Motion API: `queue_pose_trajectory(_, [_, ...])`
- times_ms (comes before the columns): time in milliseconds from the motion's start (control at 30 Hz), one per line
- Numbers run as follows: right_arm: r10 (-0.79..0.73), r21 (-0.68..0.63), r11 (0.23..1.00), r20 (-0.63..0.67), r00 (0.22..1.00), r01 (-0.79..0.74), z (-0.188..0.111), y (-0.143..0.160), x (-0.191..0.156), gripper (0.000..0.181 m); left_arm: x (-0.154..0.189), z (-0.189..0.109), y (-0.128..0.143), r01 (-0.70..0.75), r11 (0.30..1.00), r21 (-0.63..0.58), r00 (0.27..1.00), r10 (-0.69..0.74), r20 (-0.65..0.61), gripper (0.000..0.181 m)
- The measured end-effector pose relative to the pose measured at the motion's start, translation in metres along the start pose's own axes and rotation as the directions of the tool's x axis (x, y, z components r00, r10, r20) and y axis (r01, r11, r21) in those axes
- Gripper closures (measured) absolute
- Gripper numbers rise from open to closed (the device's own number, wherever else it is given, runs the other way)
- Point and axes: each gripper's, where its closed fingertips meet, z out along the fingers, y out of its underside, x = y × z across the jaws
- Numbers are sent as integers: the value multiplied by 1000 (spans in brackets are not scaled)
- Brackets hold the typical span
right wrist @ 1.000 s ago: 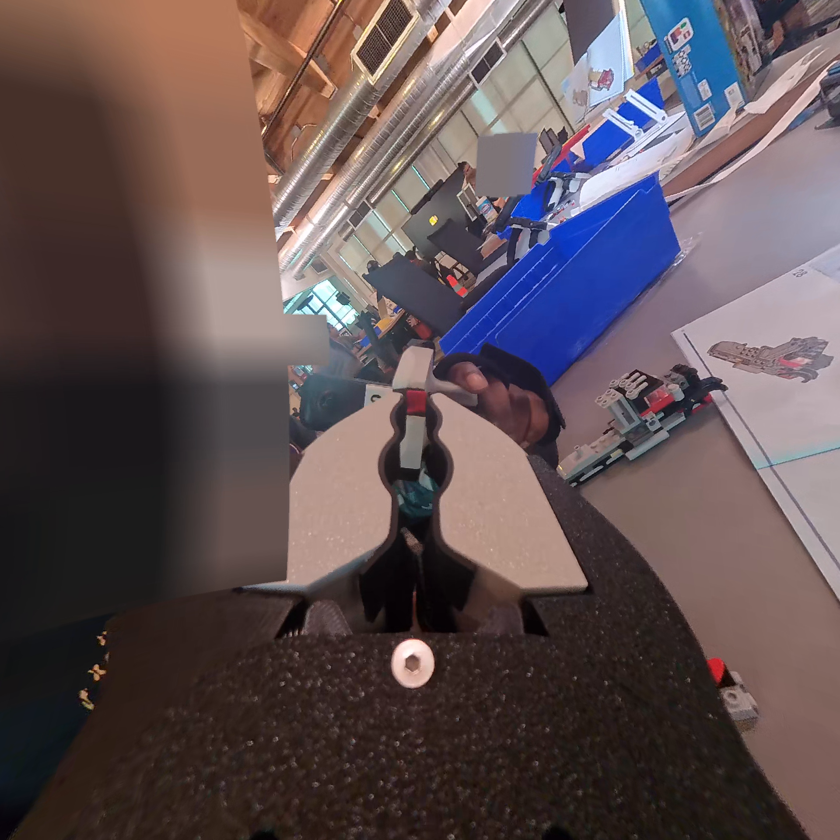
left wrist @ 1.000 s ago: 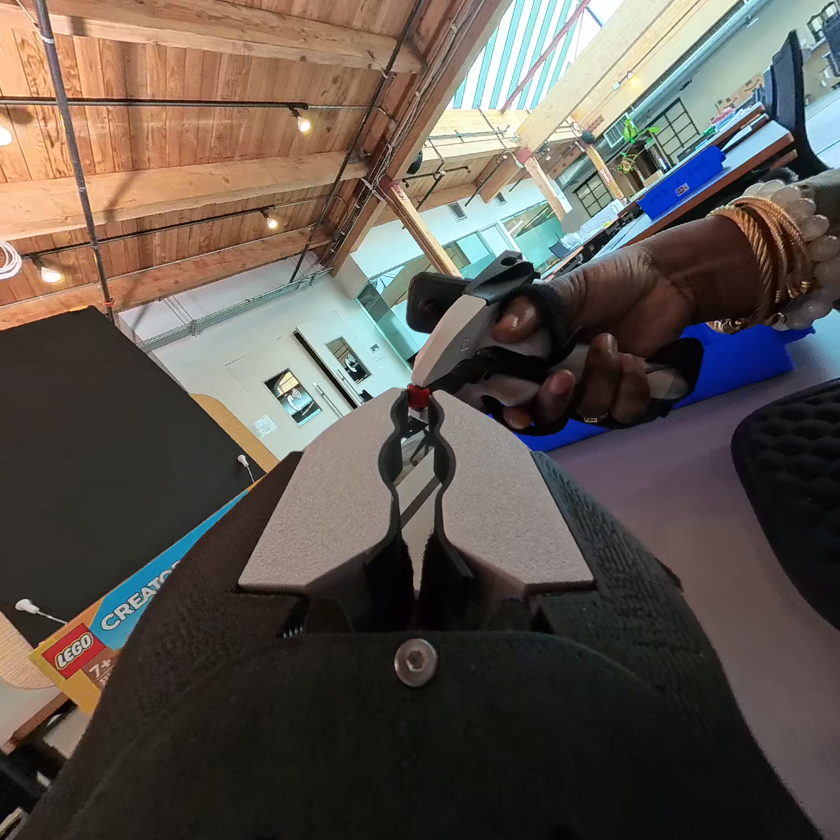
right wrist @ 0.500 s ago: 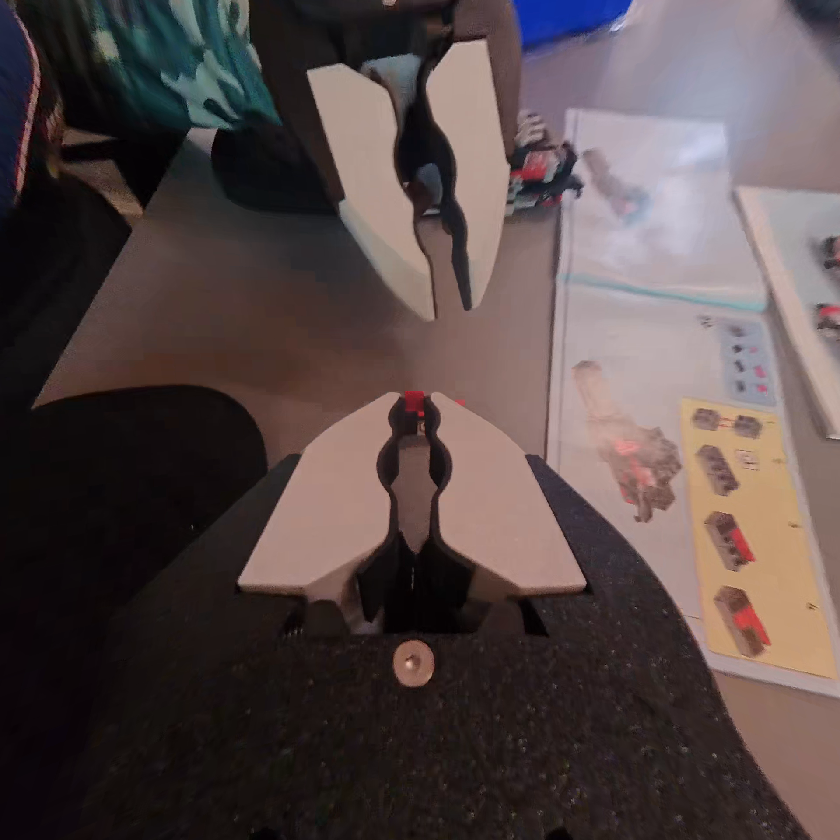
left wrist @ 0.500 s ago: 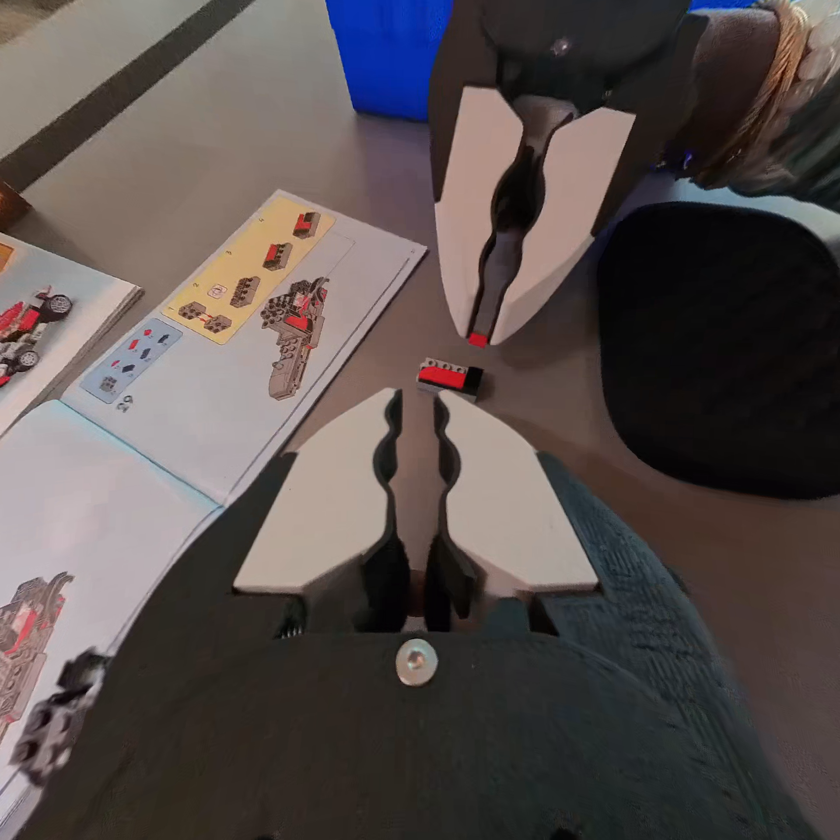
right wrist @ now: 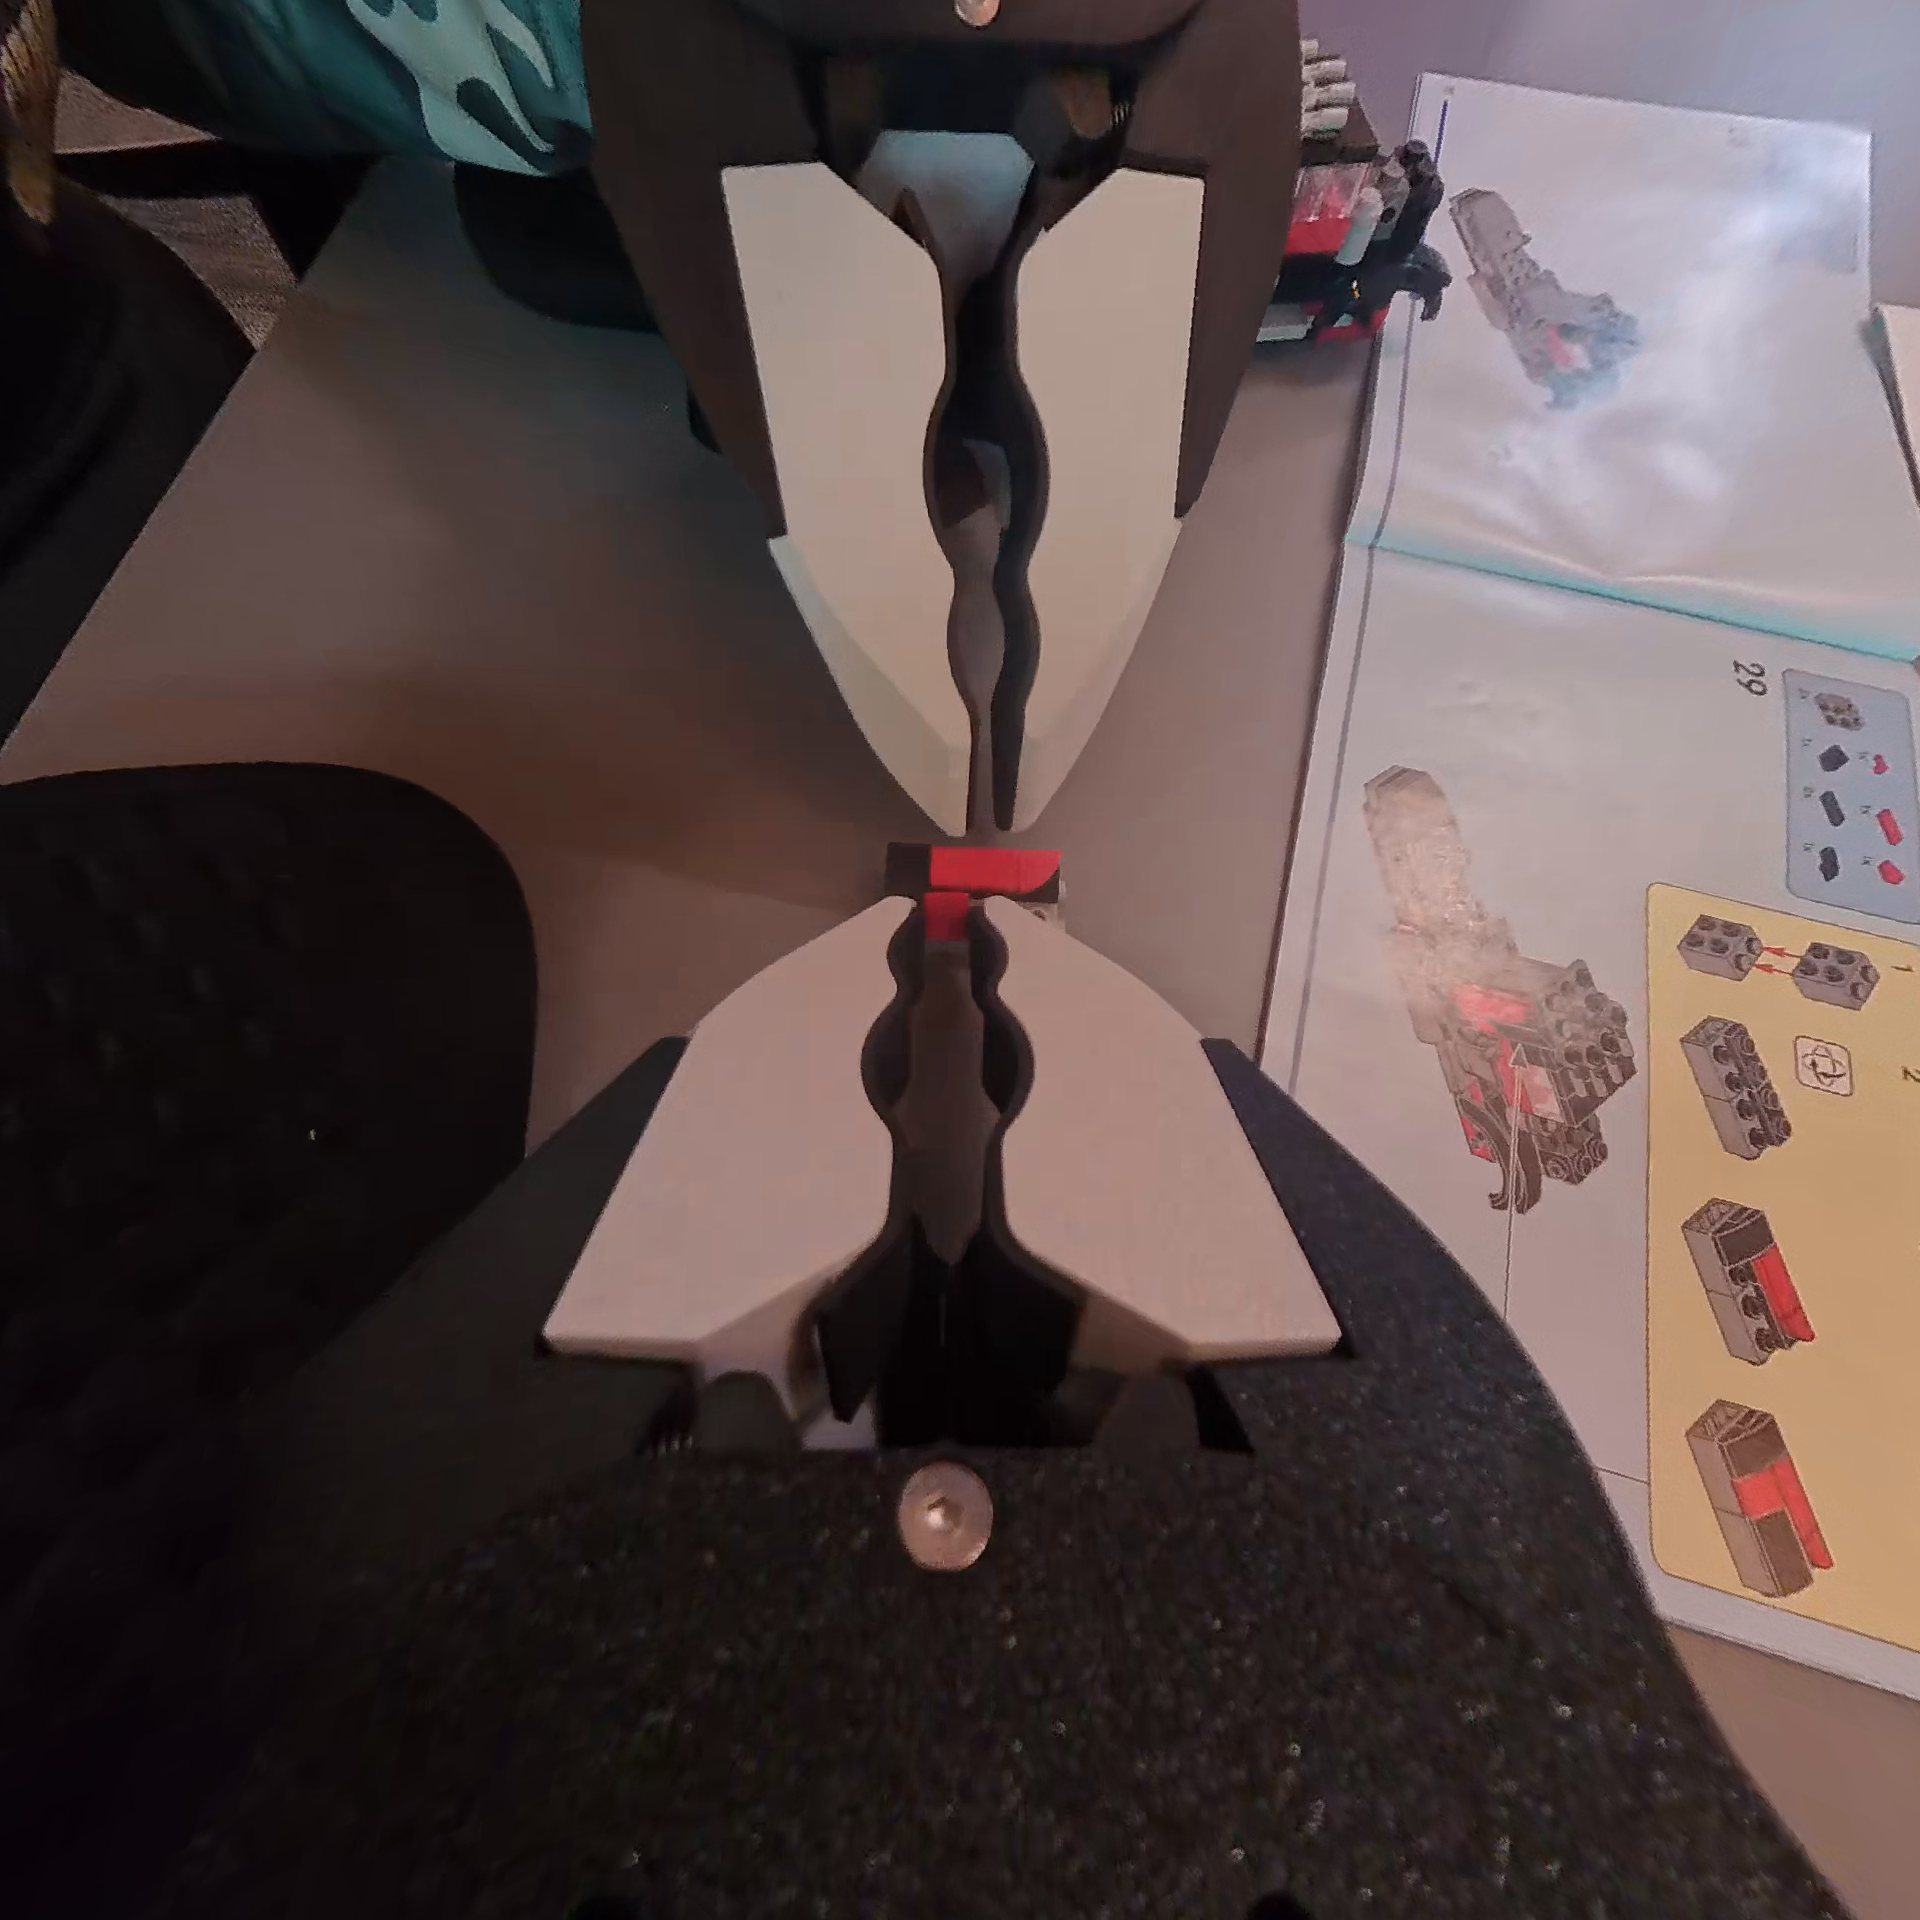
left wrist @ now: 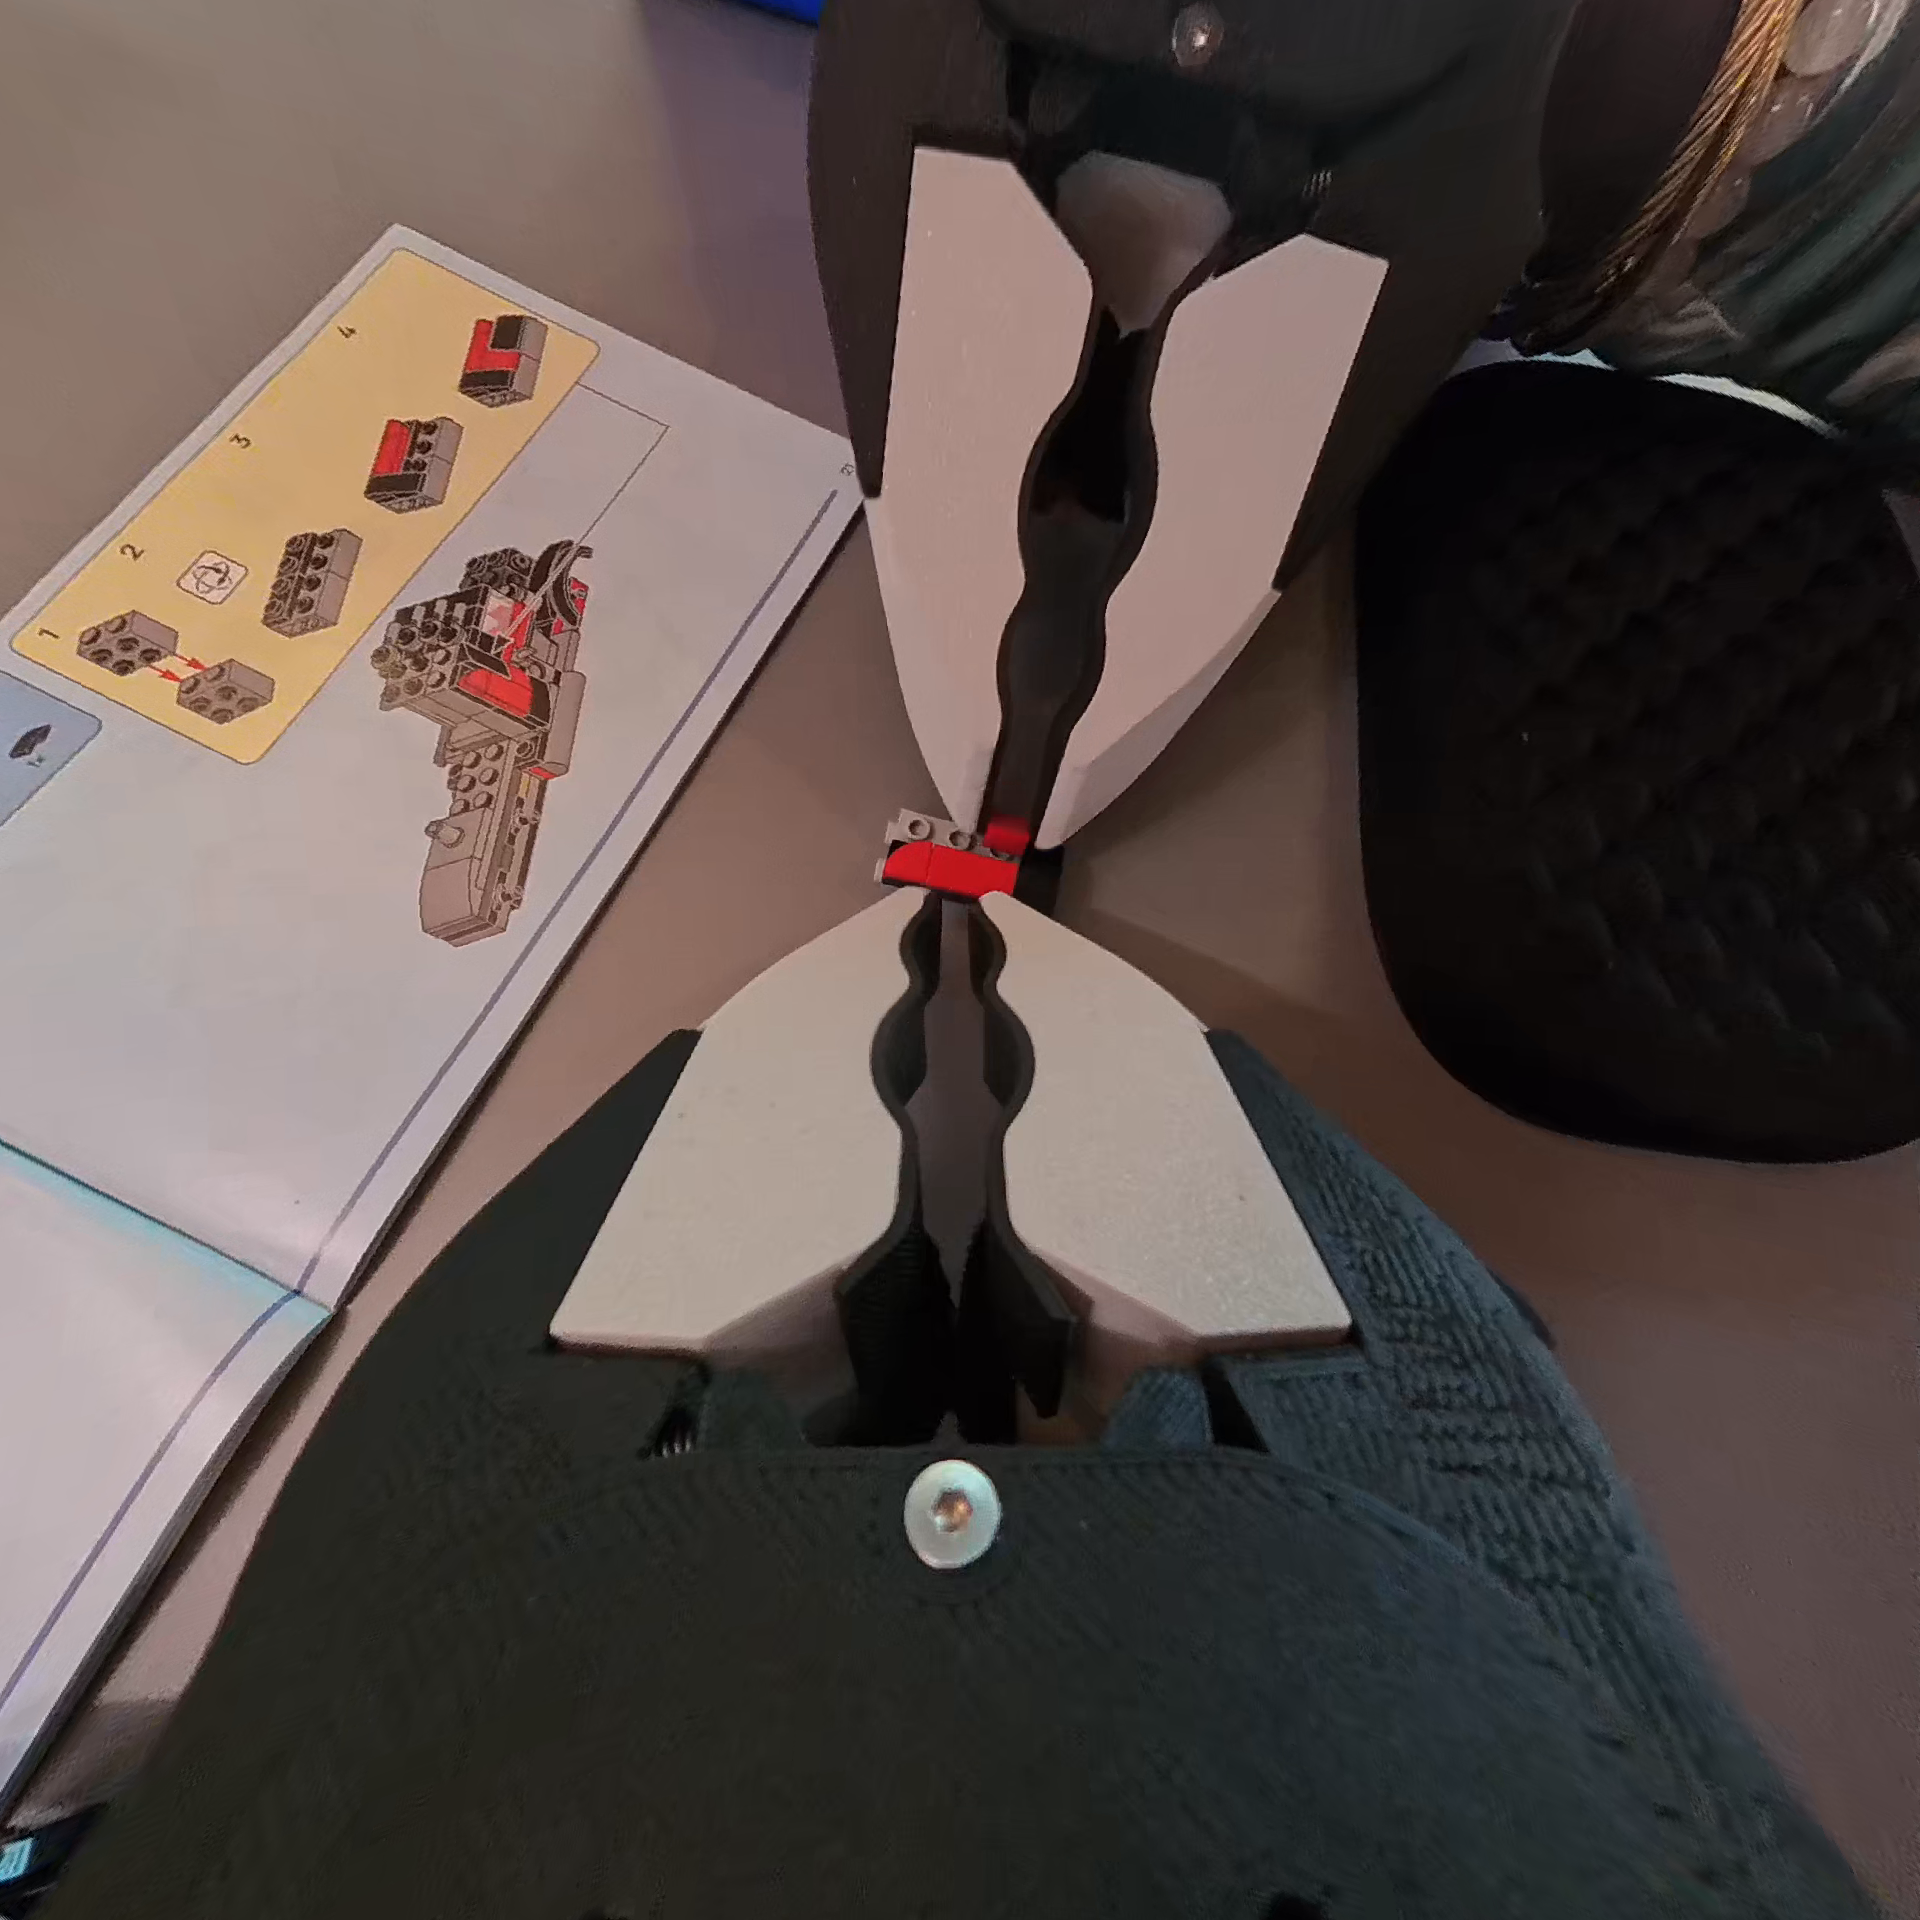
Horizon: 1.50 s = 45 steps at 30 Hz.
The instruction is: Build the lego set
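A small red, grey and black lego sub-assembly [left wrist: 951, 864] lies on the grey table [left wrist: 644, 156]; it also shows in the right wrist view [right wrist: 971, 868]. My right gripper [right wrist: 943, 906] is shut on a small red piece [right wrist: 945, 920] and holds it against the sub-assembly's edge. In the left wrist view the right gripper [left wrist: 1006, 821] reaches in from the top with the red piece [left wrist: 1005, 832] at its tips. My left gripper [left wrist: 951, 906] has its jaws almost together and empty, tips at the sub-assembly's opposite side. It shows from above in the right wrist view [right wrist: 985, 821].
An open instruction booklet [left wrist: 312, 831] lies left of the left gripper, and also shows in the right wrist view [right wrist: 1558, 935]. A black mesh pad [left wrist: 1662, 748] lies on the other side. A partly built model [right wrist: 1340, 260] stands at the booklet's far end. A wrist with bracelets [left wrist: 1714, 156] shows. My two grippers' fingertips are within a few centimetres of each other. From the left gripper's tips to the partly built model [right wrist: 1340, 260] is close to 15 cm.
Both grippers came down from mid-air to the table. My left gripper let go of the red piece, then closed its jaws. Both sets of tips now meet at the sub-assembly.
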Motion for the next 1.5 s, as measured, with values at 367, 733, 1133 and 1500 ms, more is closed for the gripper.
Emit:
queue_pose_trajectory(367, [34, -15, 999, 20, 999, -33, 0, 1, 1, 173, 1, 5, 3, -4, 1000, -15, 1000, 4, 0, 176])
queue_pose_trajectory(733, [90, -31, 996, 24, 996, -89, 1, 1, 0, 172, 2, 5, 4, -2, 1000, -7, 1000, 2, -3, 176])
queue_pose_trajectory(1133, [122, 70, 990, -8, 993, -121, -11, -9, 5, 171, 1, 5, 5, 1, 1000, -3, 1000, -1, -5, 174])
queue_pose_trajectory(1500, [206, -91, 972, -122, 971, -217, -21, 27, -13, 162, -1, -5, 0, -19, 999, 45, 999, 17, 28, 168])
